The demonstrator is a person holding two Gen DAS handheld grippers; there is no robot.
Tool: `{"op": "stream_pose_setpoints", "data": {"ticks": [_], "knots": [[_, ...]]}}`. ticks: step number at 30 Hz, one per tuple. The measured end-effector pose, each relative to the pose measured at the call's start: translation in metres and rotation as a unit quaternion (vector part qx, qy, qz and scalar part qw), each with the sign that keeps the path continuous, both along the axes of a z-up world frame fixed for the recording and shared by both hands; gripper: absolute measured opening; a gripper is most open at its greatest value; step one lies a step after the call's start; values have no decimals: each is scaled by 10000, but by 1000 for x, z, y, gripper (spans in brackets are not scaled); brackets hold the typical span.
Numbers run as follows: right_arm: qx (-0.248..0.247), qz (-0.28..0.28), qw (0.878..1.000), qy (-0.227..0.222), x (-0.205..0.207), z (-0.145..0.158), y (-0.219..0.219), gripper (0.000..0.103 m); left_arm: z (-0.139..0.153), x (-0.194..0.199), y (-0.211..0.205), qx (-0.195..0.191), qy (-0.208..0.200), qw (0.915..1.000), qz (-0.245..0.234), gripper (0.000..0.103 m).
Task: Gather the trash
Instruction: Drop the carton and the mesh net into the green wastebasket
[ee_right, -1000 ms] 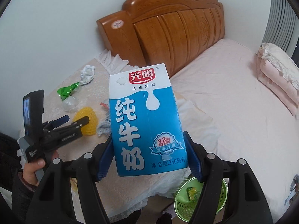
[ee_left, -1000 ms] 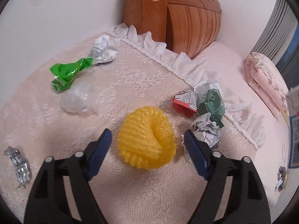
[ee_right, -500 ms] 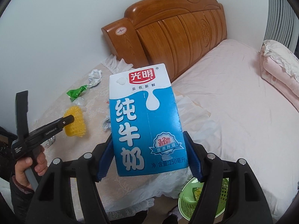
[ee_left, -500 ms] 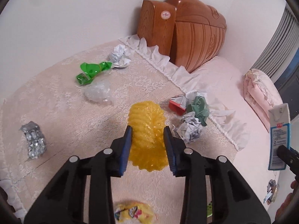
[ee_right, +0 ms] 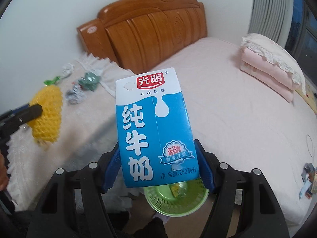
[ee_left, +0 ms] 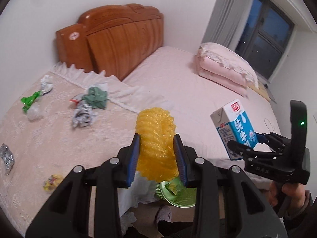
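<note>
Left wrist view: mid-carry, heading for the drop. Left gripper (ee_left: 157, 156) clamped on the yellow foam net (ee_left: 156, 144), blue pads pressed into both flanks, jaws drawn in about as narrow as they go, the net squashed tall and lifted clear of the lace cover (ee_left: 49, 138). Directly beneath, the green basket (ee_left: 176, 196) on the floor by the bed edge, a yellow wrapper already inside. Off to the right, the right gripper (ee_left: 244, 143) in a hand (ee_left: 285, 190), carrying the milk carton (ee_left: 235, 129) above the pink sheet (ee_left: 188, 91). More litter waiting on the cover: green wrapper (ee_left: 29, 101), clear plastic wad (ee_left: 34, 114), crumpled paper (ee_left: 46, 84), crumpled foil wrapper (ee_left: 82, 115), green bundle (ee_left: 96, 97), foil blister pack (ee_left: 6, 156), small yellow packet (ee_left: 52, 181).

Right wrist view: right gripper (ee_right: 158, 164) roughly half open yet tight on the carton's (ee_right: 154, 127) lower sides, carton upright, front face to the lens. Basket rim (ee_right: 176, 210) showing just below the carton's base. At far left, the net (ee_right: 47, 113) pinched in the left gripper's tip, over the frilled edge of the cover.

Likely next: line up each load over the basket mouth, then release one after the other. Light, springy net liable to cling to a pad or bounce off the rim; carton better lowered close before letting go.
</note>
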State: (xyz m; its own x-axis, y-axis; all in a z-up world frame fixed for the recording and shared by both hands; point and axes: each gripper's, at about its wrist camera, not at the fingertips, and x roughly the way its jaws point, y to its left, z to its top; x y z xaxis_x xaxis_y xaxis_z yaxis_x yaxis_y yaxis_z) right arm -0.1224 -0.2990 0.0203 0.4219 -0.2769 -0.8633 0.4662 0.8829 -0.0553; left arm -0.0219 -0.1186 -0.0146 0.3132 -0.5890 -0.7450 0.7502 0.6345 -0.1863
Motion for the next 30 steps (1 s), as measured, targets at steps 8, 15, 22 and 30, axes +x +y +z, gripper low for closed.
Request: {"op": "stream_pose_setpoints", "data": {"ticks": [8,15,22,30], "knots": [[397,-635,9952,636,-58,-85,-59,72,-29,-47,-85,191,407,9959,-781,34],[180,-635,9949,756,-70,-97,-83,99,-37,-74,-118,374,269,9934,-1053,34],[-66,-1195,9921,382,-98,-66,-126,101,-61,-87,-153,747,362,9863,-1424,34],[232,-1729,9845,-166,-118,-42,-166,101,-93,-95,-176,1121,579,9774,-1696,34]]}}
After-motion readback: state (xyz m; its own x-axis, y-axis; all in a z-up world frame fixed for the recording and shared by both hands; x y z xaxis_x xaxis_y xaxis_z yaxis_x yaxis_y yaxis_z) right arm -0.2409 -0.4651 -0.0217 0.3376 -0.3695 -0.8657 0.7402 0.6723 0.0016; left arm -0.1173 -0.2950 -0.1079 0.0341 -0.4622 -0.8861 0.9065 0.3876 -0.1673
